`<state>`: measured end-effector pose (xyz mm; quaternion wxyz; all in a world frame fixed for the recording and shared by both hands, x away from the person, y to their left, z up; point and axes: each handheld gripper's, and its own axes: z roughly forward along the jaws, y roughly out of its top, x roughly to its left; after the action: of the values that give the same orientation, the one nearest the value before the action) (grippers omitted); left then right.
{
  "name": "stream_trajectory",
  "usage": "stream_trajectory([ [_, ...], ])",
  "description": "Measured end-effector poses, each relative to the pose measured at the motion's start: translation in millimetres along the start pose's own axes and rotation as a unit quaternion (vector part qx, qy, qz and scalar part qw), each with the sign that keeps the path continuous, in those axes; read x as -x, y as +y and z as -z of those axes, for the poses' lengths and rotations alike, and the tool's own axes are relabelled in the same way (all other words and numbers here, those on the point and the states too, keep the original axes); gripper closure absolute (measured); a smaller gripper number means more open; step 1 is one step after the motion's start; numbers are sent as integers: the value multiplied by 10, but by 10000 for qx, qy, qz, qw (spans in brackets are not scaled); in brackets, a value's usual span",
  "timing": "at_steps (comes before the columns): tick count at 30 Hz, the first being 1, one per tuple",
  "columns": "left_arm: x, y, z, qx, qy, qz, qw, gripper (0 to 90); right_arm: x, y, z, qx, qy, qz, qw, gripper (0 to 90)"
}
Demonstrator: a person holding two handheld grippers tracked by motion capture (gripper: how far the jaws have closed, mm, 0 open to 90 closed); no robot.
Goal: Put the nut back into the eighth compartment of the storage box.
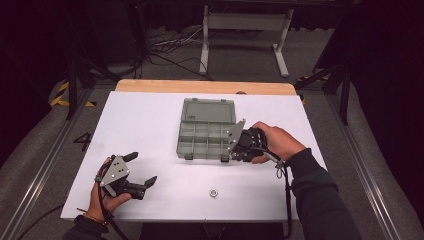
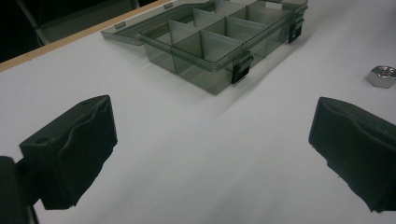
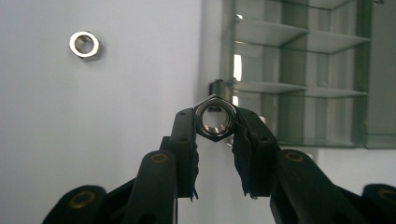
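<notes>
A clear grey compartment box (image 1: 206, 136) lies open mid-table, its lid (image 1: 208, 110) folded back flat. My right gripper (image 3: 215, 122) is shut on a steel hex nut (image 3: 215, 120), held off the table beside the box's front right latch (image 3: 215, 87). In the high view the right gripper (image 1: 239, 145) hovers at the box's right front corner. A second hex nut (image 1: 214, 192) rests on the white table near the front edge; it is seen again as the loose nut (image 3: 84, 44) and the same nut (image 2: 382, 76). My left gripper (image 1: 136, 169) stands open at the front left, nothing between its jaws.
The white table top (image 1: 150, 125) has a wooden strip along its far edge (image 1: 205, 86). The box (image 2: 219, 39) has several empty compartments and two dark latches on its front wall. Cables and a metal stand lie on the floor behind the table.
</notes>
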<state>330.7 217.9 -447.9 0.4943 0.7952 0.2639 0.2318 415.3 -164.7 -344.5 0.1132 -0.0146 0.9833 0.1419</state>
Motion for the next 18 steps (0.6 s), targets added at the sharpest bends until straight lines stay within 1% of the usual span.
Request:
stream_trajectory([
  [5,-2,1,-1,2,-2,-15,10000,16,90,-30,0,-38,16,-140,9999,704],
  [7,0,1,-3,-2,-15,-13,10000,16,122,-39,-12,-83,-32,-179,9998,704],
  [10,2,0,-5,-5,-18,-9,10000,16,168,-42,-28,-70,-8,-239,9997,704],
  [13,3,0,-4,-4,-18,-13,10000,16,226,-27,-66,-89,-8,-324,9994,704],
  [17,-5,-2,-6,-15,-23,-14,10000,16,279,0,-134,-161,-37,-361,9992,704],
  [18,-5,-3,-9,-19,-26,-15,10000,16,295,6,-160,-147,-2,-379,9992,704],
])
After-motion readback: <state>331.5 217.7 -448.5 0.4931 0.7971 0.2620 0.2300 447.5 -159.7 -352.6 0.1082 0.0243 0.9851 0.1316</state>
